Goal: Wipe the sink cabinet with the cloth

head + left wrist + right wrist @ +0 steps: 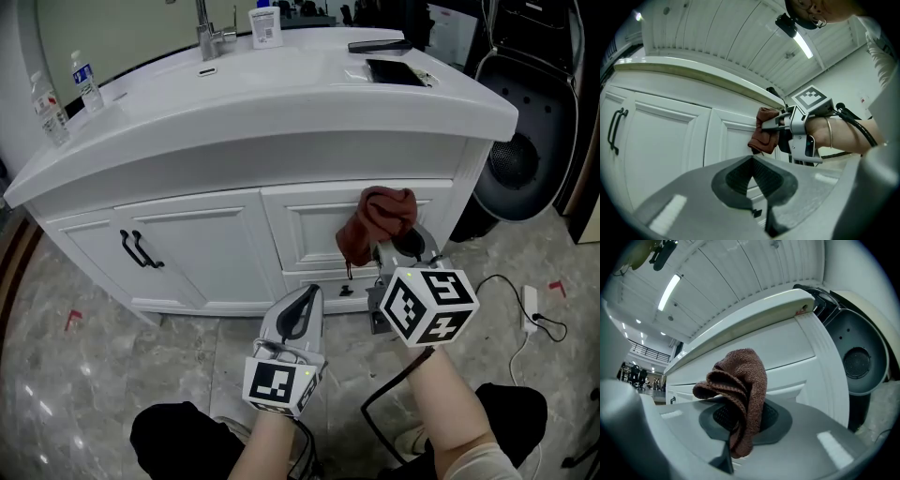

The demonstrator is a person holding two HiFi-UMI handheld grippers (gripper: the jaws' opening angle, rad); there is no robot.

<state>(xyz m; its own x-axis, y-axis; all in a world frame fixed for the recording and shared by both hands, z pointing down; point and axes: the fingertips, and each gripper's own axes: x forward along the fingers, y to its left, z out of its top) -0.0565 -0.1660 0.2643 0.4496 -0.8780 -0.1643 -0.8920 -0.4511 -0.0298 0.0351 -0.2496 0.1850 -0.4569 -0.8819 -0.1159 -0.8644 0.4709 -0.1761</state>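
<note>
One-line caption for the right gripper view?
Brown cloth clamped in the right hand-held gripper, held before the white sink cabinet.

A water bottle stands left of the faucet.

Open cabinet front on the left, crowded right end

The left door is bare except for its black handle, under the overhanging countertop. On the right door, the cloth clamped in the right gripper takes up the panel. A big black speaker and a floor cable crowd the far right.
</note>
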